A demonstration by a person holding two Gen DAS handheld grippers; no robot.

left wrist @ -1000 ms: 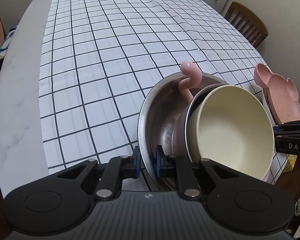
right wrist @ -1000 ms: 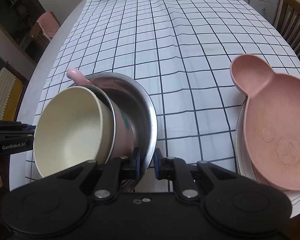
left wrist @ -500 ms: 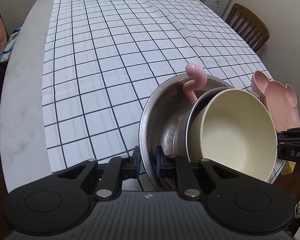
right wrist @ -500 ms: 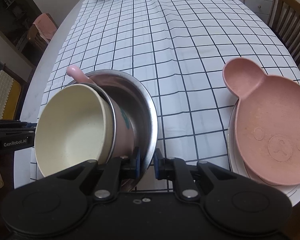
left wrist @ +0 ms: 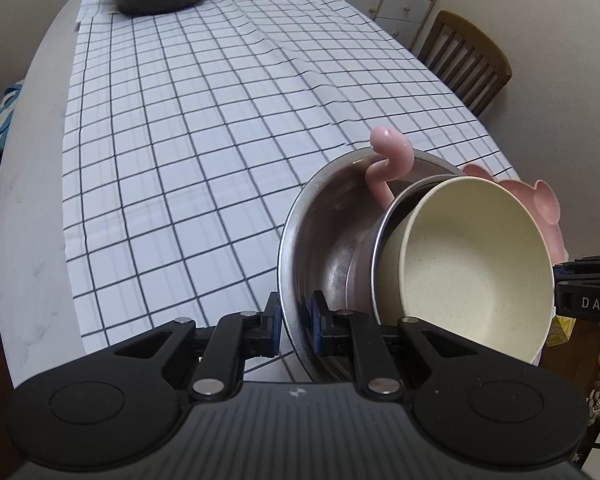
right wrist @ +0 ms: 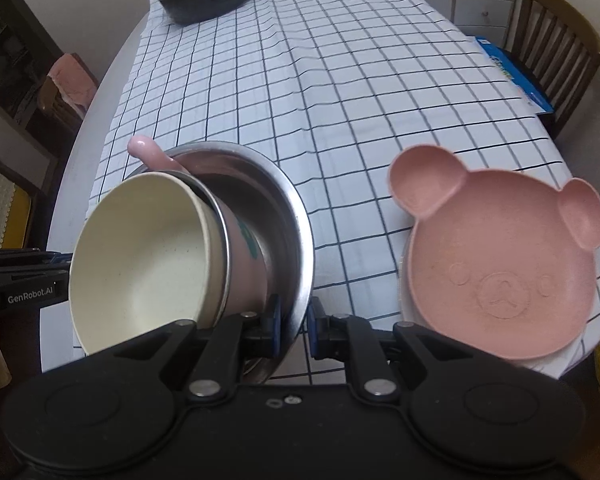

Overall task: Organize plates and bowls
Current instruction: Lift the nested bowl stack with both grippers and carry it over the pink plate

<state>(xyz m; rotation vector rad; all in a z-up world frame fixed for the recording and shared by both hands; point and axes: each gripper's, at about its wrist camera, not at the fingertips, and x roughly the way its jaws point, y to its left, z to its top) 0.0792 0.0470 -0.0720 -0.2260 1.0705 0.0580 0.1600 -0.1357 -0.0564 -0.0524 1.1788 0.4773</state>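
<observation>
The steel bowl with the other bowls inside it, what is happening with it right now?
A person holds the large stainless steel bowl with two handheld grippers: the left gripper and the right gripper each pinch its rim on opposite sides. Inside it, tilted, sit a pink cup with a curled handle and a cream speckled bowl. A pink bear-shaped plate rests on the checked tablecloth nearby.

Bowl (right wrist: 140,256) in cup (right wrist: 244,248) in basin (right wrist: 296,216).
</observation>
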